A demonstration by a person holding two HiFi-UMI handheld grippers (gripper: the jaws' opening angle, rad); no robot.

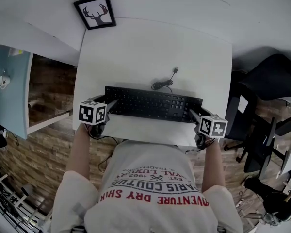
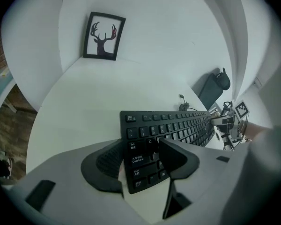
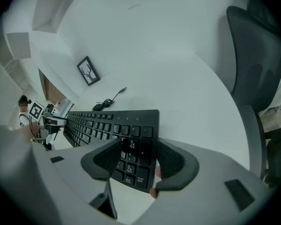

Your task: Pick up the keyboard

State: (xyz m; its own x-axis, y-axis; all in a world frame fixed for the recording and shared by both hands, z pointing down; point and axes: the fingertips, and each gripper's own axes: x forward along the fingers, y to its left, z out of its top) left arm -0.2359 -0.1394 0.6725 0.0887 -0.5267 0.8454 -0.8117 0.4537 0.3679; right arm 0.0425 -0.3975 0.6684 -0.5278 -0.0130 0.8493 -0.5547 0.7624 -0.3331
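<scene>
Black and flat, the keyboard [image 1: 153,103] is lying across the near part of the white table [image 1: 150,42], in the middle of the head view, with its cable [image 1: 163,84] coiling just behind it. You are working on the grasp; as I judge it, the lift is not yet beginning. Your left gripper [image 2: 140,156] is straddling the keyboard's left end with its jaws standing apart, one pad beside the end edge and the other over the keys, and no firm pinch is showing. Your right gripper [image 3: 139,159] is straddling the number-pad end, at the head view's right, its jaws also standing apart. Next you are likely needing both pairs closing firmly, then both hands rising together, keeping the board level.
</scene>
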